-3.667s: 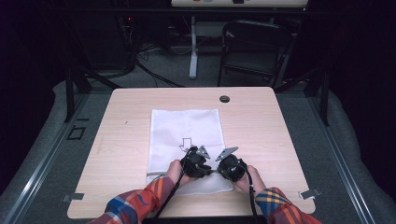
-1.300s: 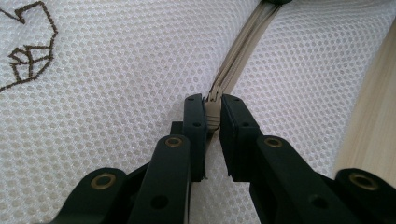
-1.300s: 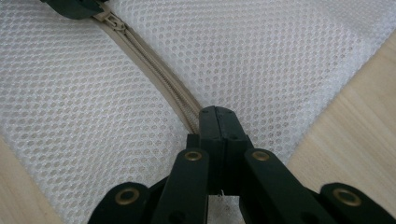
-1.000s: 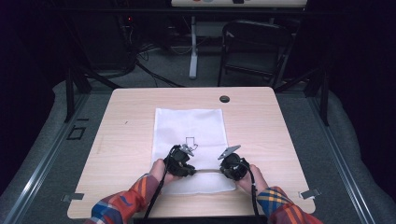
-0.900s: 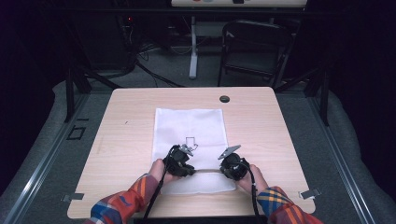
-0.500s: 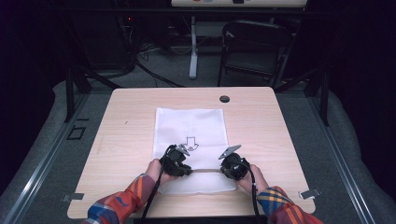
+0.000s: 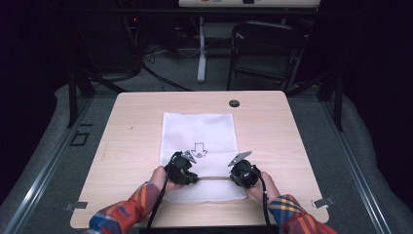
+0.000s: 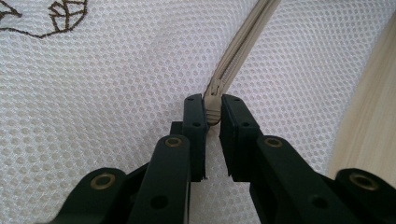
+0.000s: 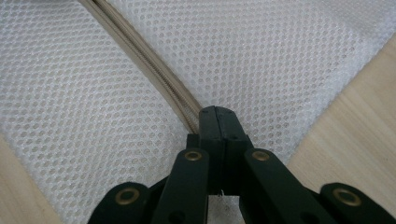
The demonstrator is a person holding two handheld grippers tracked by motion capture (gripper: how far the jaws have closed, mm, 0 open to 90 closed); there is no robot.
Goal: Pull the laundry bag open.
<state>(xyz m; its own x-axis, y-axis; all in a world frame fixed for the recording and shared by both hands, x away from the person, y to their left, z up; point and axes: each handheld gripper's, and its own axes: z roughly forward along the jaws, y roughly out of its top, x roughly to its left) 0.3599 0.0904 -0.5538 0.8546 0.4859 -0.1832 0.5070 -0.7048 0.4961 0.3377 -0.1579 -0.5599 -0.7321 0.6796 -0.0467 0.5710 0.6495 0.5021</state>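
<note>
Left gripper (image 8: 212,109) fingers nearly closed, pinching zipper slider (image 8: 213,100). Right gripper (image 9: 218,122) fingers clamped tight on zipper tape (image 9: 154,70). From high view: white mesh bag (image 7: 199,131) flat on surface (image 7: 131,126), arrow print beyond fingers.

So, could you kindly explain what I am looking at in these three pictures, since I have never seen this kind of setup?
A person sits at a wooden table, holding a two-jaw tool in each hand. The high view looks down from above; the other two come from cameras riding on each tool. A white mesh bag with a beige zipper lies flat. The left tongs grip the zipper slider; the right tongs are pinched shut at the zipper's end by the bag's edge.
</note>
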